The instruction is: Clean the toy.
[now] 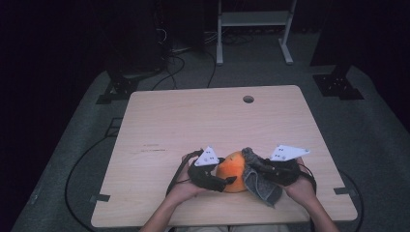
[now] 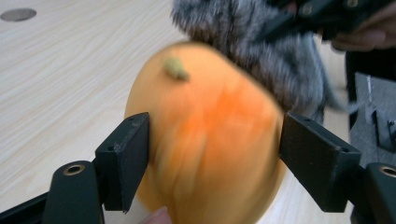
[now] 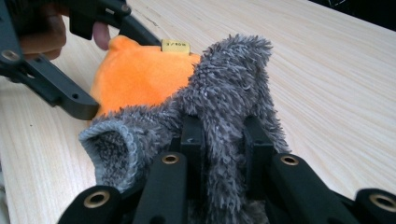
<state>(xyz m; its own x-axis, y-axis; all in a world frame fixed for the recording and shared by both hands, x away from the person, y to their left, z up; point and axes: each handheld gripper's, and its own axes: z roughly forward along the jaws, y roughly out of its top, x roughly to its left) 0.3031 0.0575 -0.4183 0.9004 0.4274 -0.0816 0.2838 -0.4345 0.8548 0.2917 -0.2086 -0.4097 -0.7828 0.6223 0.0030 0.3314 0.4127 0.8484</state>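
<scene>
Orange plush fruit (image 1: 233, 170), round with a small green stem nub, sits at the near edge of the pale wooden table (image 1: 212, 121) between the two grippers; it appears to be steadied so the grey fuzzy cloth (image 1: 258, 181) can be worked against it, perhaps to wipe or wrap it; the left gripper (image 2: 212, 158) has its jaws about half open on either side of the fruit, the near pad at its skin, the other with a sliver of gap, so it brackets the fruit rather than clamps it, likely to stop it rolling; a fingertip props it from below in the left gripper view; the right gripper (image 3: 223, 140) is pinched tight on a fold of the cloth, which stands up in a tuft above the jaws and drapes onto the fruit's right flank; that firm pinch suits thin, floppy fabric that would otherwise slip; the rest of the tabletop is bare but for a cable hole (image 1: 248, 99) at the far side; nothing blocks the work; a small yellow tag (image 3: 175, 45) shows on the fruit
</scene>
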